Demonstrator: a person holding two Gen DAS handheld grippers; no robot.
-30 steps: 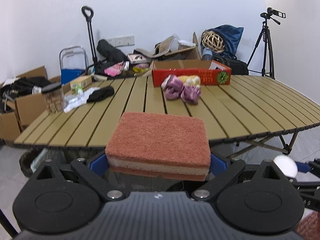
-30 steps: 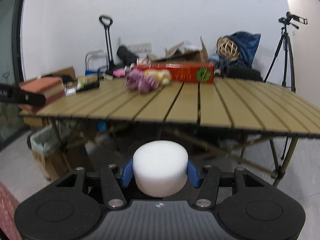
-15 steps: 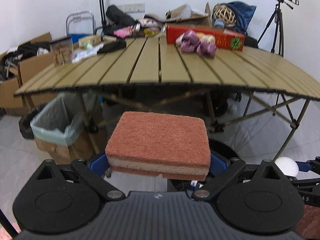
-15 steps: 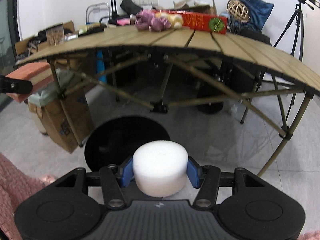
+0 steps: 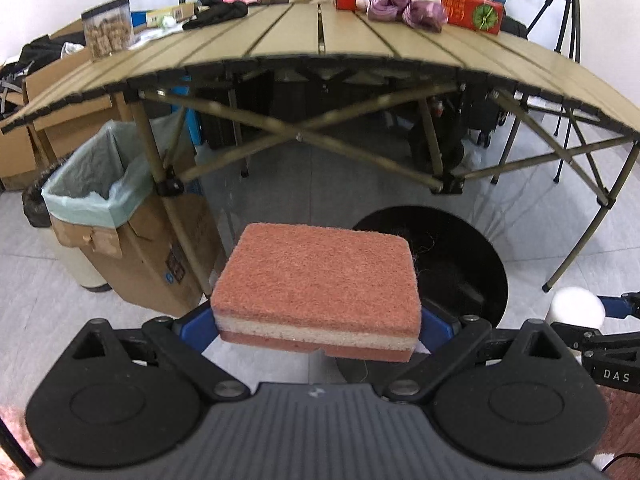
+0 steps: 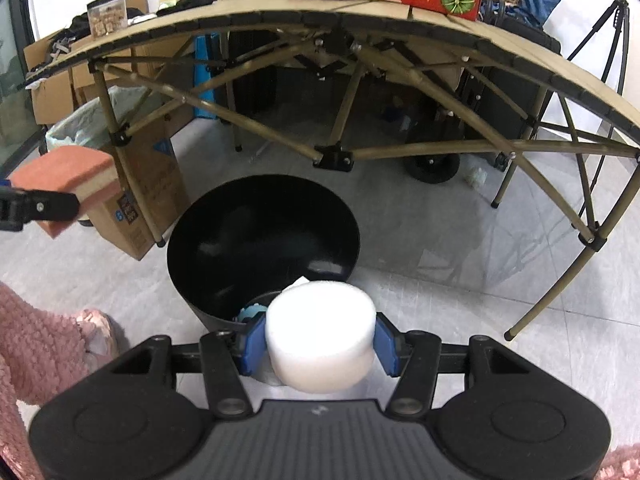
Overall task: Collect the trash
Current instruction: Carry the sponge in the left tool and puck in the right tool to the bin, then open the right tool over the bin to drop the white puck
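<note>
On the left, our left hand-held gripper (image 5: 318,320) is pinching the rust-coloured sponge (image 5: 316,280) by its two short sides, flat and level. Below and to its left stands a cardboard box lined with a pale green bag (image 5: 86,188), and the black bin (image 5: 448,264) lies ahead and to its right. We judge the sponge is not yet over the black bin's mouth: if we let go here, it could hit the rim (image 5: 496,256) or land on the floor.

To the right, our right hand-held gripper (image 6: 320,340) is clamped on the white foam cylinder (image 6: 320,332), which hangs over the near rim of the black bin, where some scraps already lie. Foam is light and bouncy, so a release this close to the edge could send it off the rim and rolling under the table (image 6: 520,64). The two grippers are near each other, so bringing both over one bin risks a knock.
</note>
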